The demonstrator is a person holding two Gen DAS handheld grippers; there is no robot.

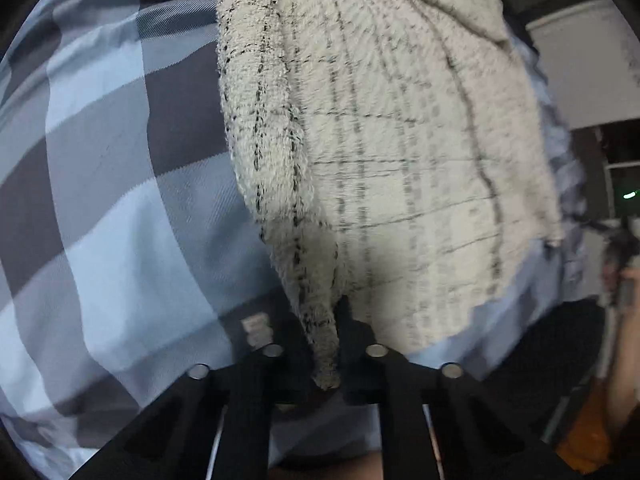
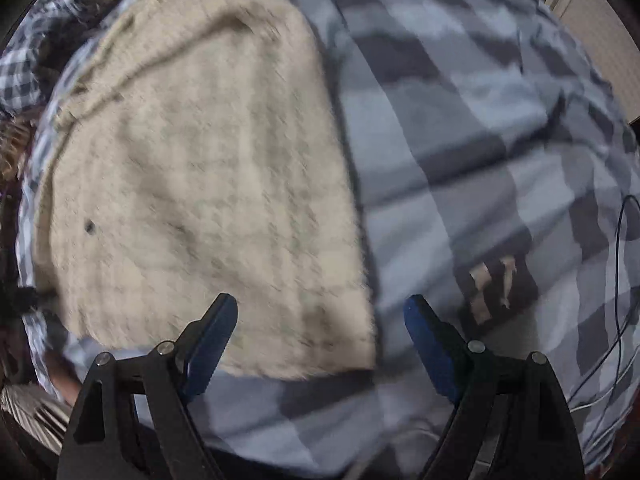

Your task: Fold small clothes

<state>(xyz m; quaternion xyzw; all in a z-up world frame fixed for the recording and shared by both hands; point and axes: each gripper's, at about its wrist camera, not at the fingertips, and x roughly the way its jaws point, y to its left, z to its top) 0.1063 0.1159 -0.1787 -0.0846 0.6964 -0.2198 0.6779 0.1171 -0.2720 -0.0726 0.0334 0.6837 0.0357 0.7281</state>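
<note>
1. Left wrist view: the left gripper (image 1: 334, 340) was pressed together on a corner of the cream garment (image 1: 400, 152), and a narrow tongue of the fuzzy cloth ran down between its black fingers (image 1: 360, 344).
2. The rest of that garment, cream with thin dark check lines, spread away ahead of the gripper and to its right, with a folded edge running along its left side.
3. The garment lay on a grey and pale blue checked bedcover (image 1: 112, 184), which filled the space to the left of the gripper and beneath it.
4. Far to the right of the gripper, part of a person (image 1: 624, 280) showed at the edge, too blurred to tell more.
5. Right wrist view: the right gripper (image 2: 320, 312) was spread wide, with nothing between its blue pads (image 2: 212, 344).
6. The cream garment (image 2: 208, 184) lay flat ahead of the gripper and to its left; its near right corner sat between the two fingers, below them. The picture was blurred.
7. The checked bedcover (image 2: 480, 152) stretched ahead and to the right of the gripper, and a thin dark cable (image 2: 618, 280) crossed it far to the right.
</note>
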